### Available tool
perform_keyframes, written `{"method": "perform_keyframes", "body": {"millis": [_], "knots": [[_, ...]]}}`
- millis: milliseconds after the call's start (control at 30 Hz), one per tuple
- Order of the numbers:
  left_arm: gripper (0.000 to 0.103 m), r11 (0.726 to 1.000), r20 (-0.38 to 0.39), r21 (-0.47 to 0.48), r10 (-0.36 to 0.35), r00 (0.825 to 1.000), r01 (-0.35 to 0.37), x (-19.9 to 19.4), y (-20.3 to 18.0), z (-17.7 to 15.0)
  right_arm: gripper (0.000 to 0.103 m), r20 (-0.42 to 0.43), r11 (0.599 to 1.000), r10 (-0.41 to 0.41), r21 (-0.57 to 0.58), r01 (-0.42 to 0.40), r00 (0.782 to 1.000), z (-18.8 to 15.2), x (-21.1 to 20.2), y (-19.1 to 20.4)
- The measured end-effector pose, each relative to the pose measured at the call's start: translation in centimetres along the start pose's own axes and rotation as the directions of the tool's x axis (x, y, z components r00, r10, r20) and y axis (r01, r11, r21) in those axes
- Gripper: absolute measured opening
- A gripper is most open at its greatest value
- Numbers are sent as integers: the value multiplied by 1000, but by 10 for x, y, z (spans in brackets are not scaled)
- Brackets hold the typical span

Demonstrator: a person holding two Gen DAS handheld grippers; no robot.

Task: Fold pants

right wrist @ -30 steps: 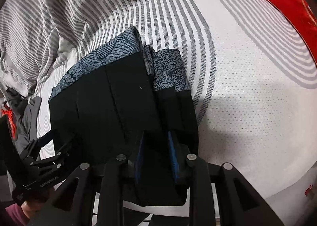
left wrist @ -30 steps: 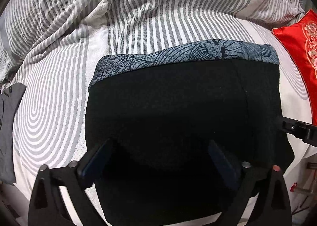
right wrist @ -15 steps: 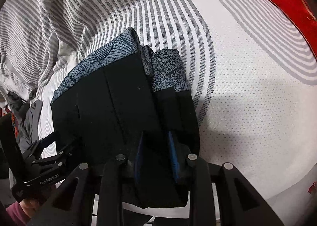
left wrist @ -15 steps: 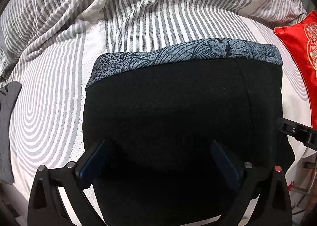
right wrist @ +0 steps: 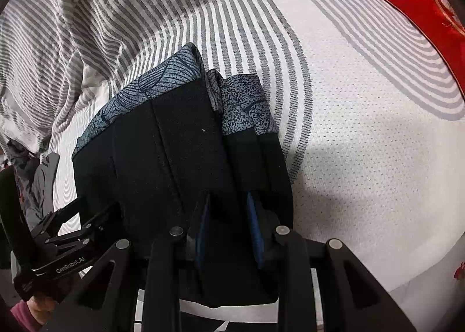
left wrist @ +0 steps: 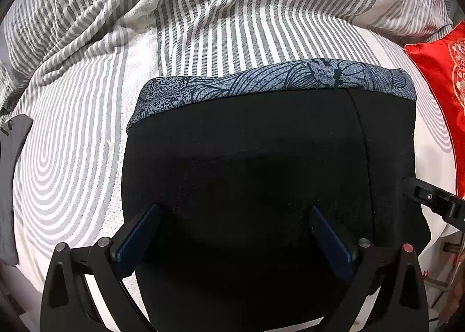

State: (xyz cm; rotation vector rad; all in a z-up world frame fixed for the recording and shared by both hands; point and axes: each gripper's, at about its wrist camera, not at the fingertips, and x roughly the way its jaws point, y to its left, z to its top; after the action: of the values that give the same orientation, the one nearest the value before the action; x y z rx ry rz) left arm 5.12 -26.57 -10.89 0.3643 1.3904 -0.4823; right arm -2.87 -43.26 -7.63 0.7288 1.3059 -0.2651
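A bed with a white mattress cover printed in grey concentric rings (right wrist: 363,128) fills both views, and a rumpled grey-and-white striped sheet (left wrist: 232,12) is bunched up at the far side, beyond the jaws. Lying flat on the mattress is the pair of black pants with a blue-grey patterned waistband (left wrist: 261,157), folded into a thick block, the waistband edge turned away from both cameras.

The left gripper (left wrist: 234,233) sits over the near part of the black fabric, jaws spread wide, the blue pads standing well apart with cloth spanning the gap between them; whether they pinch anything cannot be told from here. In the right wrist view it shows at the lower left, against the folded block's left edge (right wrist: 66,247).

The right gripper (right wrist: 228,224) is at the block's right side, jaws drawn close together with a stack of black layers clamped between the blue pads. Ahead of those jaws, the speckled waistband layers show stacked at the fold's far corner.

A red cushion with pale embroidery (left wrist: 441,76) lies to the right of the pants, apart from them. Off to the left of the left jaws, a dark grey garment (left wrist: 11,157) rests at the mattress edge.
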Motion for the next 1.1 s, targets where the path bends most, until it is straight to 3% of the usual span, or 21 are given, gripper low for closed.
{"method": "perform_keyframes", "body": {"millis": [333,500,700,800,1100], "knots": [[102,1000,-12,-2,6,1000,-6,0,0,-1,35,68,990,-116,-77,121,991,-35,-40,32],[102,1000,-23,-6,9,1000,-9,1,0,-1,40,16,986,-152,-61,153,988,-39,-23,25],[102,1000,-63,9,7,998,-7,-4,-1,2,46,25,987,-153,-45,154,988,-40,-23,21],[102,999,-64,34,2,998,1,-16,-2,-7,56,17,985,-170,-14,170,985,-45,-29,15],[102,986,-86,163,-3,996,17,-59,1,-57,67,4,984,-167,65,167,986,-80,-57,9]]}}
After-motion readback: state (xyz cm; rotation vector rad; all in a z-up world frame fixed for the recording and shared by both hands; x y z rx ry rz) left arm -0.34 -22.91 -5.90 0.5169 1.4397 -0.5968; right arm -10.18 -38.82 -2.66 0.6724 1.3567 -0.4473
